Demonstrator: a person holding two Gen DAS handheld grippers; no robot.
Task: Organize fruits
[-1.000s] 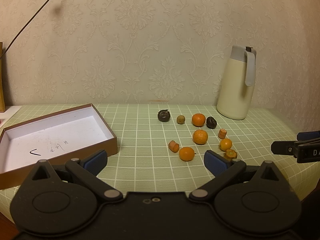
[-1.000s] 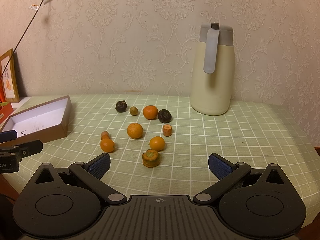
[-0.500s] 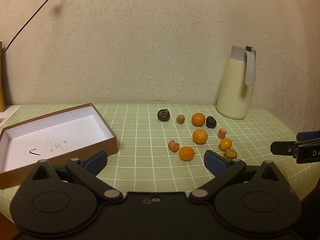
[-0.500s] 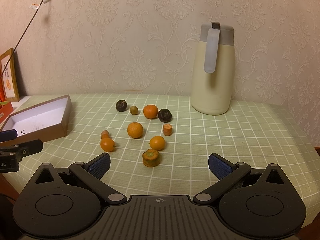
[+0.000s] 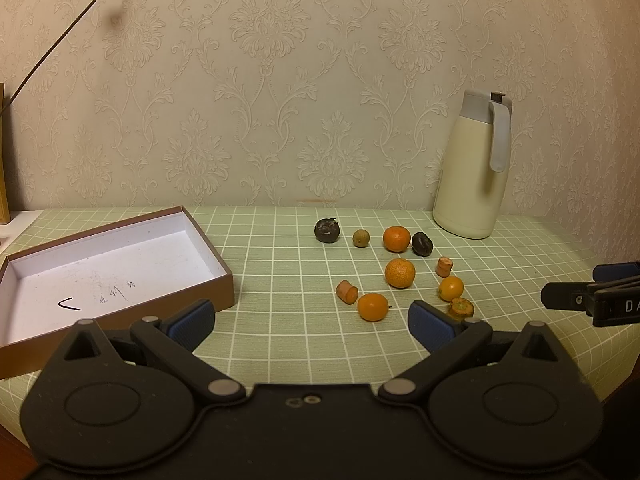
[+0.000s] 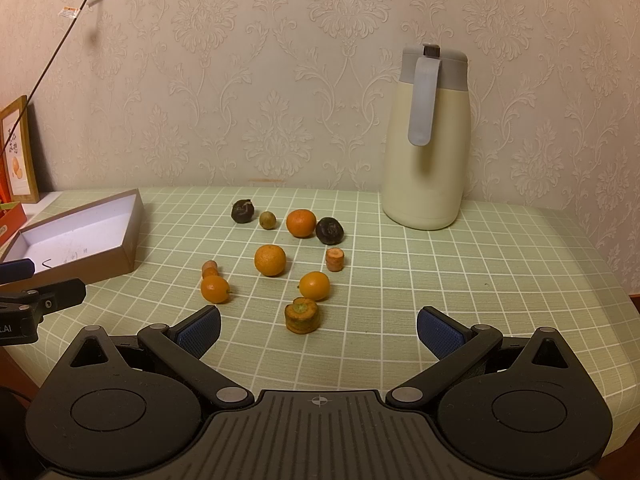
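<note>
Several fruits lie loose on the green checked tablecloth: oranges (image 6: 270,259) (image 5: 399,273), small kumquats (image 6: 315,285) (image 5: 373,307), two dark round fruits (image 6: 243,211) (image 5: 327,230), a small green one (image 6: 267,220) and carrot-like chunks (image 6: 302,315). An open brown box (image 5: 100,256) with a white inside sits to the left, nothing in it. My left gripper (image 5: 310,322) hovers open in front of the fruits, holding nothing. My right gripper (image 6: 318,326) is also open, just short of the nearest chunk.
A tall cream thermos jug (image 6: 428,140) stands at the back right by the wallpapered wall. A picture frame (image 6: 16,152) leans at the far left. The table's right edge (image 6: 616,300) curves away. A cable (image 6: 52,64) runs from the wall socket.
</note>
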